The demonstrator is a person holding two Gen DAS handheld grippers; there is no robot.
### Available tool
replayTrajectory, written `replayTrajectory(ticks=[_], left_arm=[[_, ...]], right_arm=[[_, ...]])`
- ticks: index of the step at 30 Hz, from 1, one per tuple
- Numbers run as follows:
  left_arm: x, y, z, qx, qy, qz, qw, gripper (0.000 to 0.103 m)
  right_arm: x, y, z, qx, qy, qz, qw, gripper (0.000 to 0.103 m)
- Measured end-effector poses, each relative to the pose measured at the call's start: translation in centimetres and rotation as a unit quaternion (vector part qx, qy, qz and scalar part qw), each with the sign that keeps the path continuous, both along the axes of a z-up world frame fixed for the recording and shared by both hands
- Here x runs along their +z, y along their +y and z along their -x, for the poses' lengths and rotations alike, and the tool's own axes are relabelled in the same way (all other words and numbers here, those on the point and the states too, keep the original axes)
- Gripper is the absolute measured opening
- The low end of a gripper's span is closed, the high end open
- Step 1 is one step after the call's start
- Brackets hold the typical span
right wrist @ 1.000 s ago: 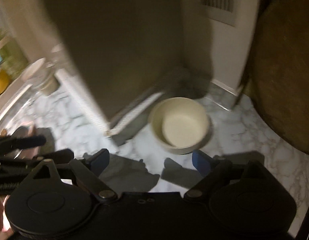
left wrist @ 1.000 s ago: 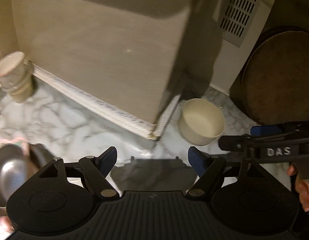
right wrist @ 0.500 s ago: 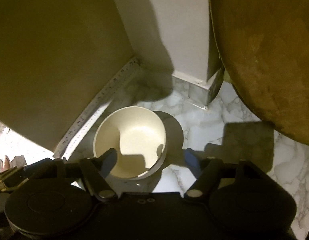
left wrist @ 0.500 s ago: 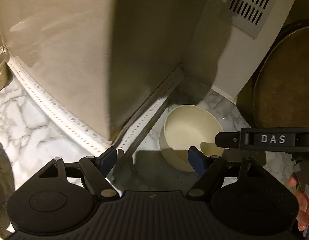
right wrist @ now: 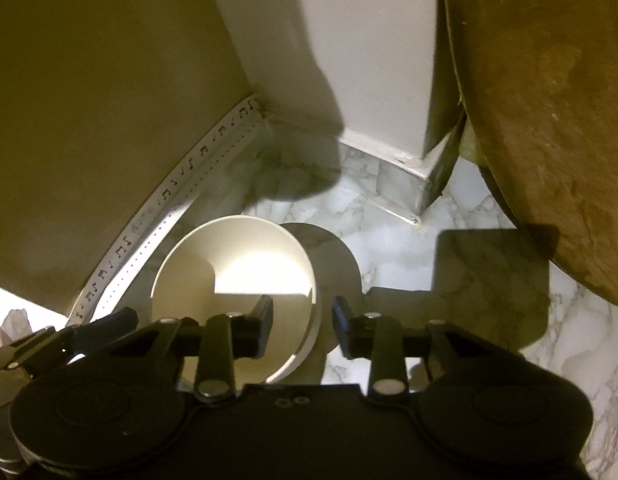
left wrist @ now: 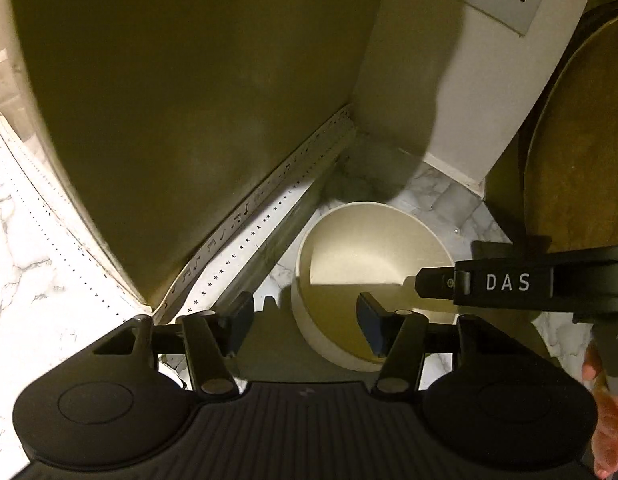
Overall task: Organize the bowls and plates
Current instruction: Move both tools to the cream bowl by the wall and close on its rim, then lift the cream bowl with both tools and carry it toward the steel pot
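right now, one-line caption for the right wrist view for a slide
Right gripper straddles the rim of a cream bowl on the marble counter.

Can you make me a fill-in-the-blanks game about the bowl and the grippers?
1. The bowl is the colour ____.
2. The bowl stands on a ____-patterned counter.
3. The right gripper has one finger inside the bowl and one ____ it.
4. Inside, the bowl is ____.

Missing words: cream; marble; outside; empty
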State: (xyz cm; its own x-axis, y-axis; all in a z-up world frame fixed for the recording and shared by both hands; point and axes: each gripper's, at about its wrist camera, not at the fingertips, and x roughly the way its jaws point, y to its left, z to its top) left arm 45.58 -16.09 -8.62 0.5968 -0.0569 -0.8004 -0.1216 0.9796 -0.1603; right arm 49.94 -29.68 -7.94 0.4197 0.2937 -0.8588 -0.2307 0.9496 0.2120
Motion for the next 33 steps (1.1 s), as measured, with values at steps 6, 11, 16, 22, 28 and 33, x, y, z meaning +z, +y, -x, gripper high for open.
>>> replayTrajectory(ticks=[6,11,16,22,28,33], left_arm=[[-0.6,-0.5,-1.0,-0.008,0.008,-0.005,0.9999,0.035],[-0.8,-1.0,-1.6,-0.017,0.014,-0.016,0.9996,0.020],[-0.8,-1.1,-1.5,-0.027,0.018,-0.026,0.9992,0.012],[0.5,-0.9,0.4,-0.041,0.016,-0.034,0.9984,0.012],[2.0,-0.4,3.2,-0.060,0.015,-0.039,0.9974,0.012],[3.4,0.6,6.4,-0.075,0.015,-0.039,0.9963,0.012]], right_arm=[[-0.4,0.2,-0.3,0.003,-0.002,0.010,1.000,0.012],[-0.3,0.0,-0.2,-0.001,-0.003,0.013,1.000,0.007],[-0.1,-0.3,0.6,-0.003,-0.005,0.016,1.000,0.007],[0.7,-0.3,3.2,-0.004,-0.011,0.023,1.000,0.007],[1.8,-0.4,6.8,-0.008,-0.014,0.020,1.000,0.007],[3.1,0.5,10.4,-0.013,-0.020,0.021,0.999,0.008]])
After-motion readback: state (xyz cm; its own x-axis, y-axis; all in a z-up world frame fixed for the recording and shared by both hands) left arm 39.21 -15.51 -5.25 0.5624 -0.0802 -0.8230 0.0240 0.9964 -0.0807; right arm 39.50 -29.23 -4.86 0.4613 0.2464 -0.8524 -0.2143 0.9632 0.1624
